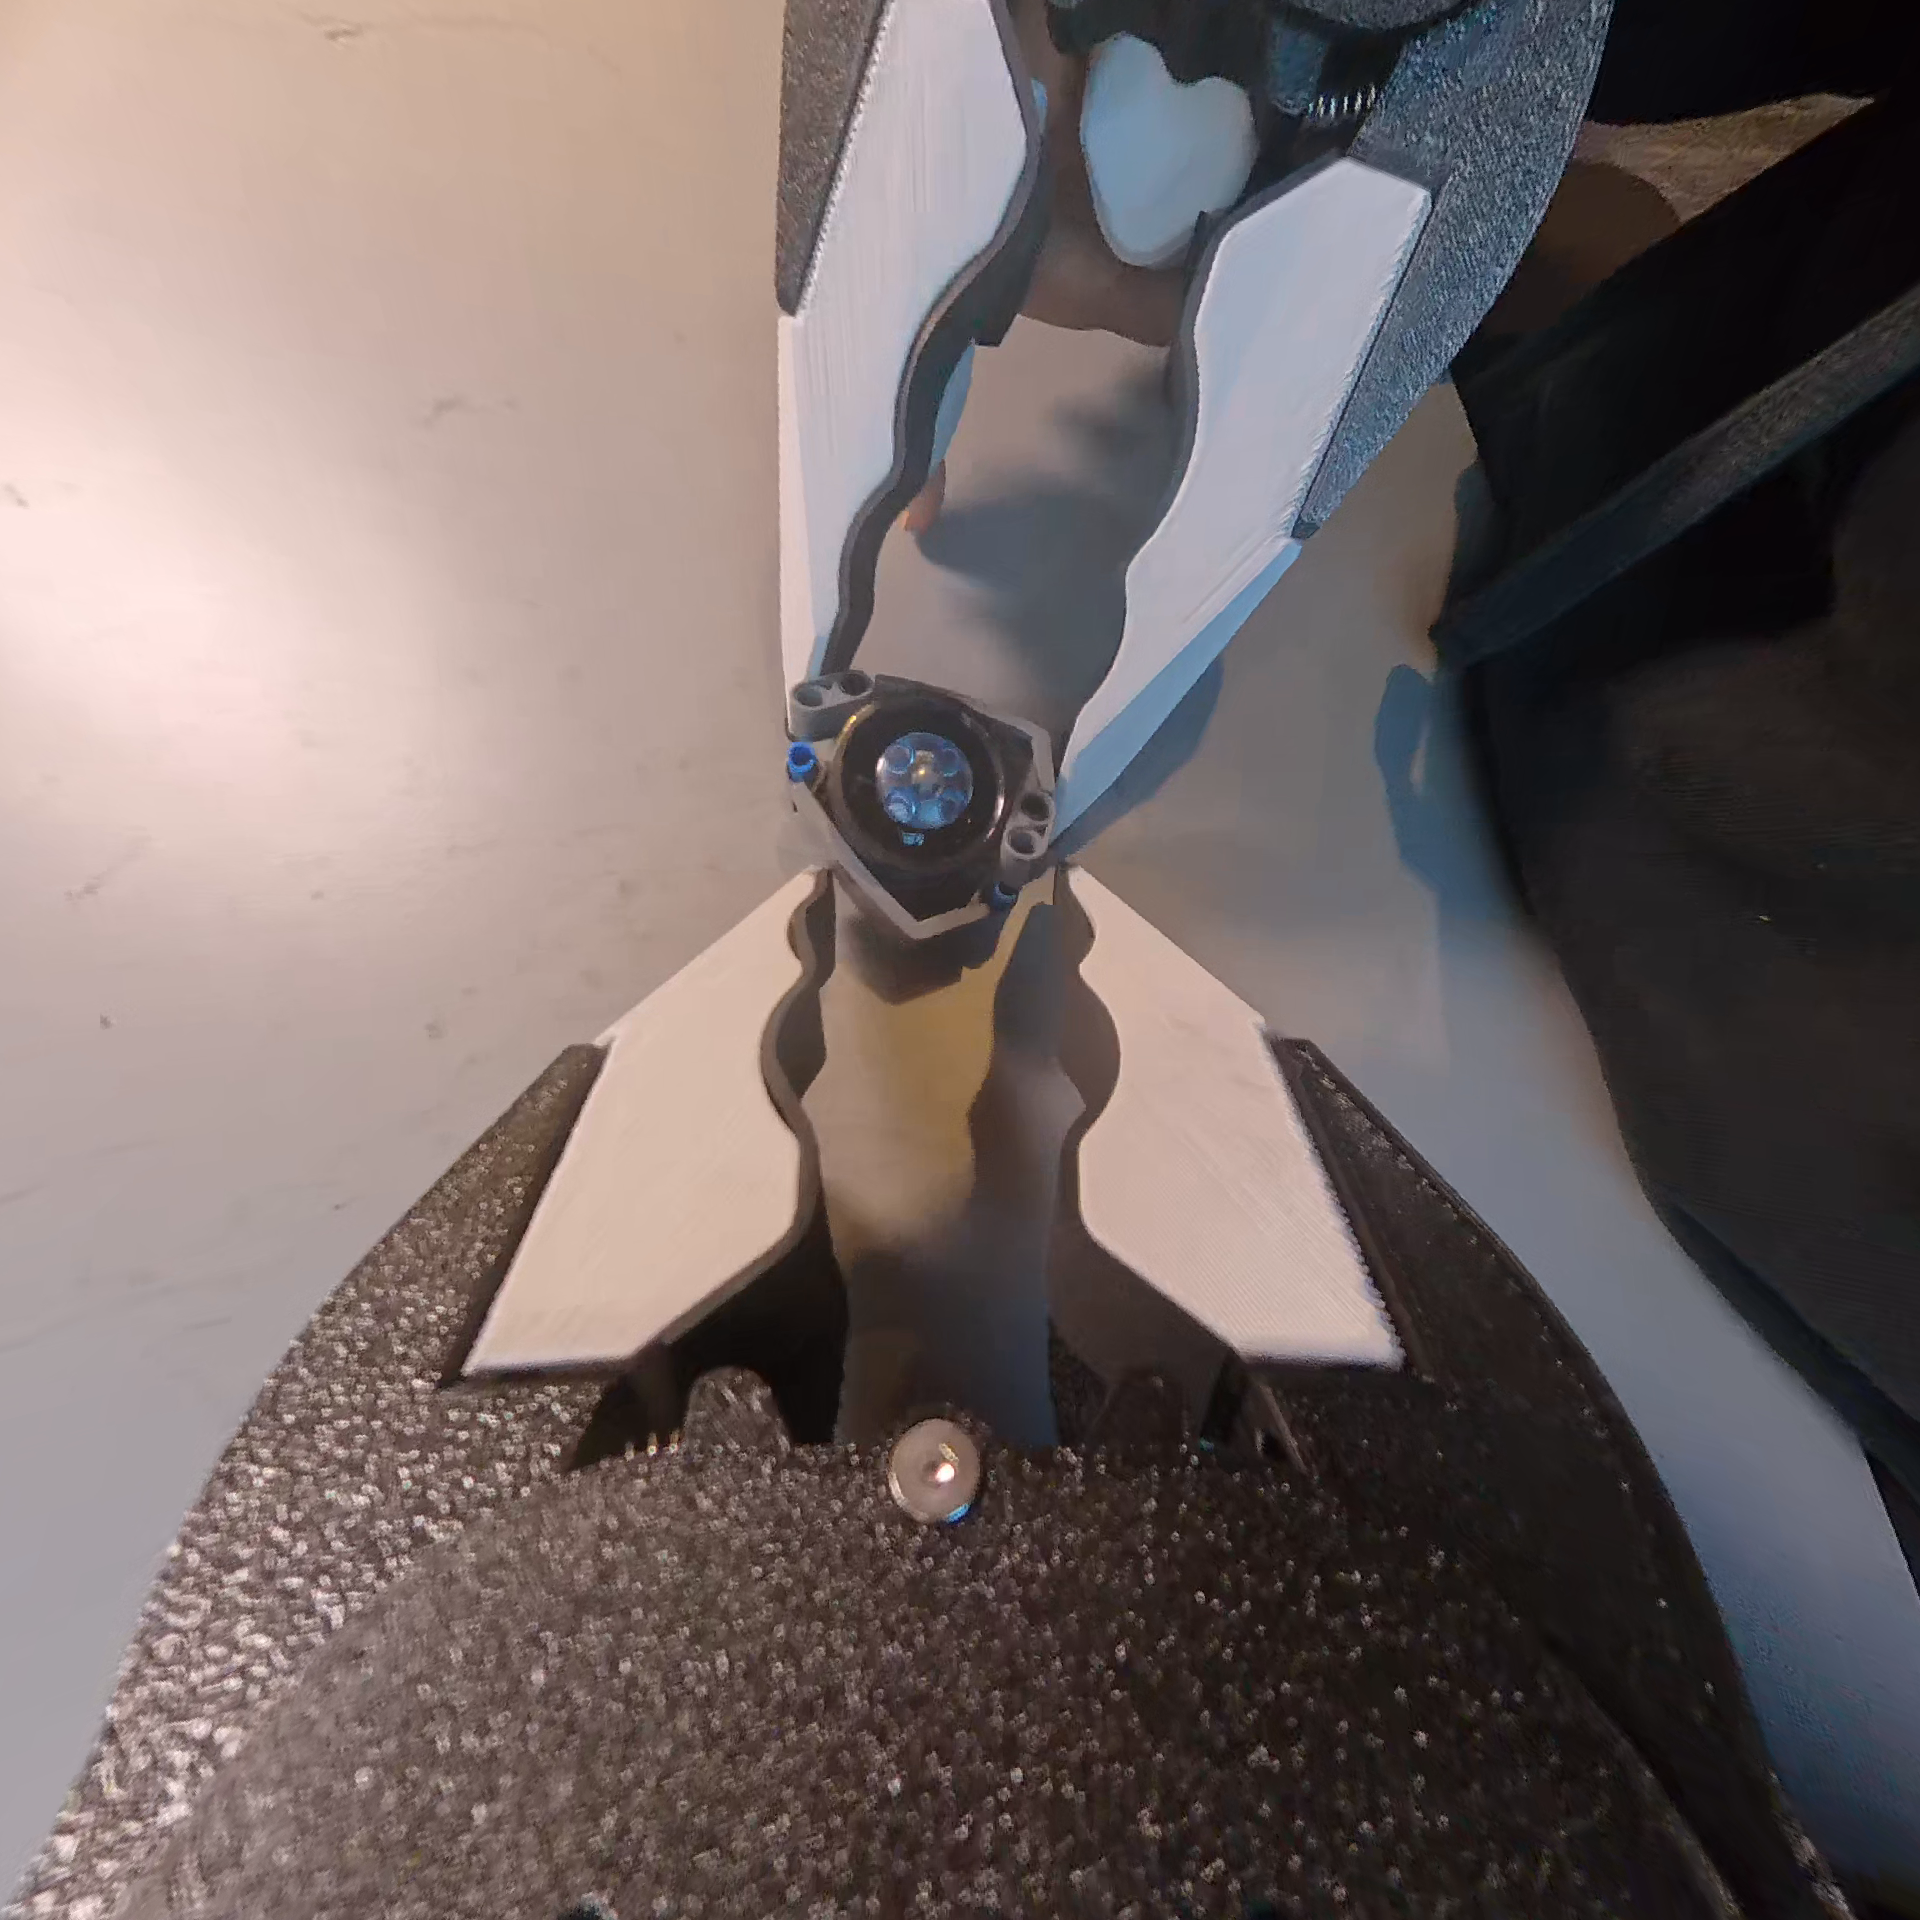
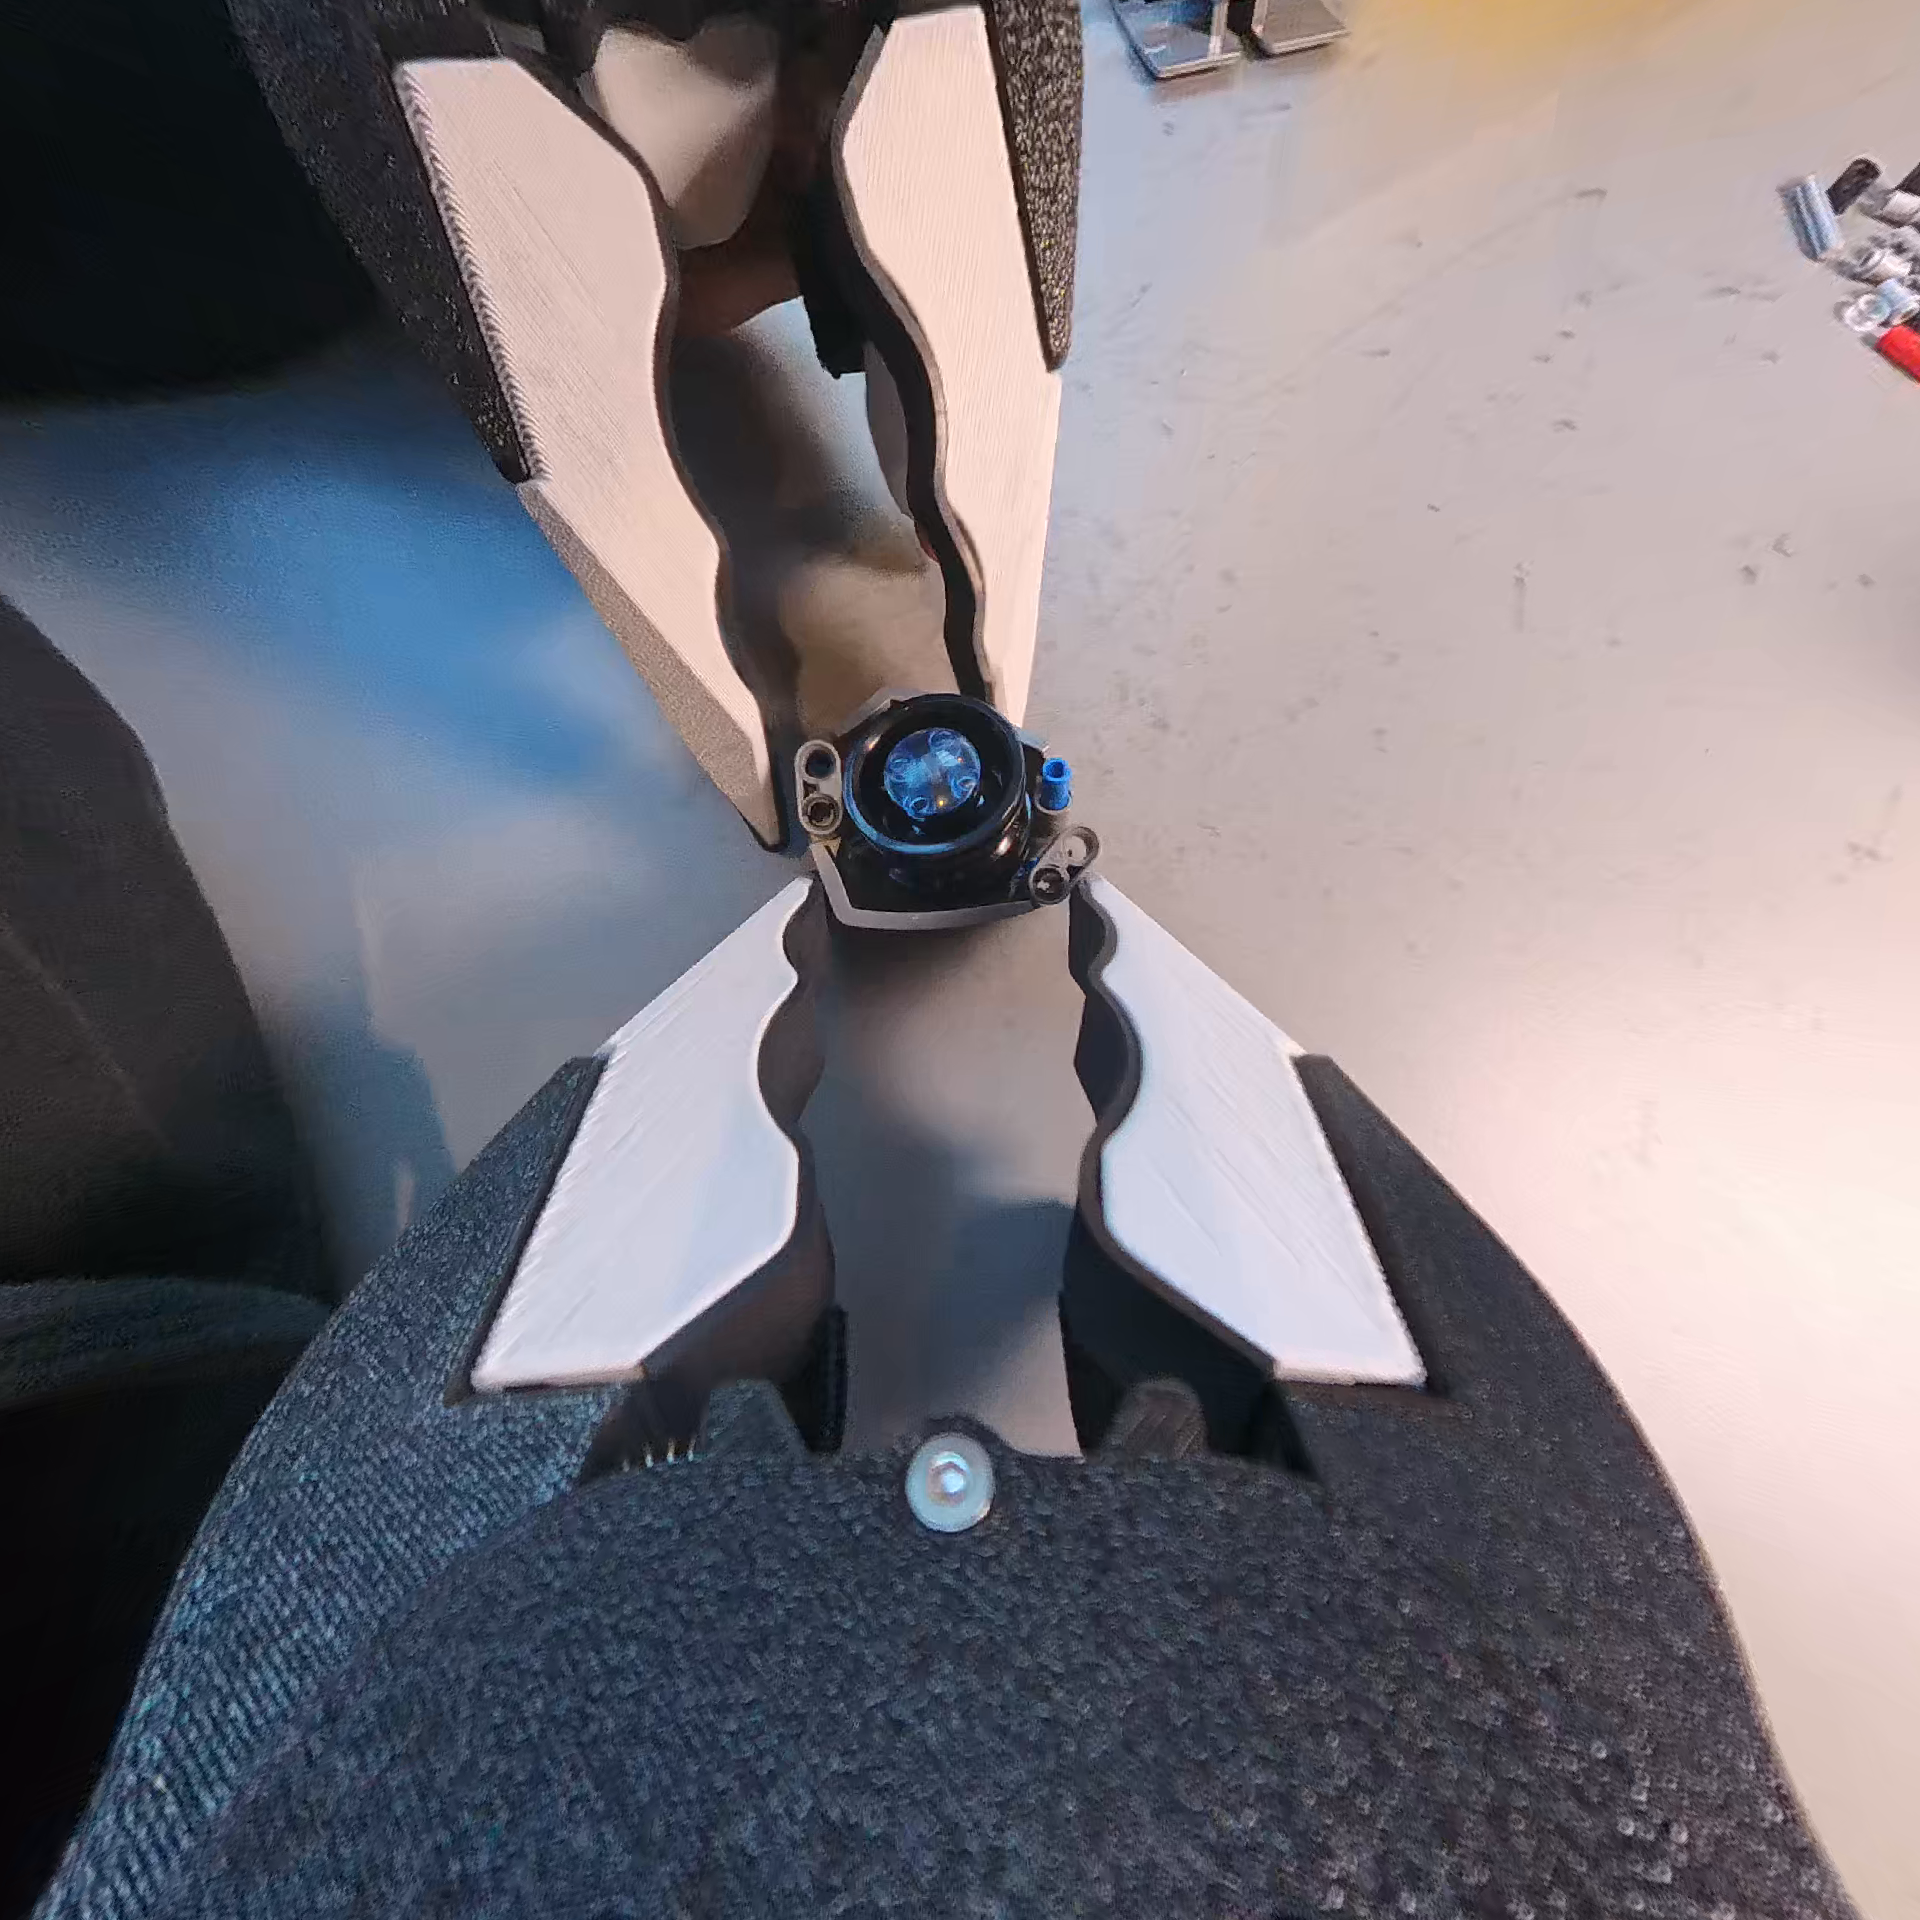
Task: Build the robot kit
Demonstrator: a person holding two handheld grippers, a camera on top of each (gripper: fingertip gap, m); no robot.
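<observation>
Pale, scuffed tabletop (image 1: 312, 520) runs under both grippers, with dark fabric along one edge. At its middle a small black and grey brick-built assembly (image 1: 920, 805) is pinched from opposite sides: the left gripper (image 1: 930, 873) reaches in from one side, the right gripper (image 2: 940, 883) from the other, tips meeting tip to tip around it. Each gripper is clenched on the piece, white fingers (image 1: 665, 1174) converging to its grey frame.

A round black ring with a clear blue studded dome (image 2: 928, 774) faces up toward both cameras, so the assembly's axis runs roughly toward the lenses. Grey pin-hole connectors and small blue pins (image 2: 1058, 774) stick out at its corners. Its underside and whatever lies below are hidden by the fingertips.

Beyond the right gripper's far finger, loose small parts (image 2: 1860, 260) lie well apart at the picture's edge, cut off and too small to identify. No legible writing shows.
</observation>
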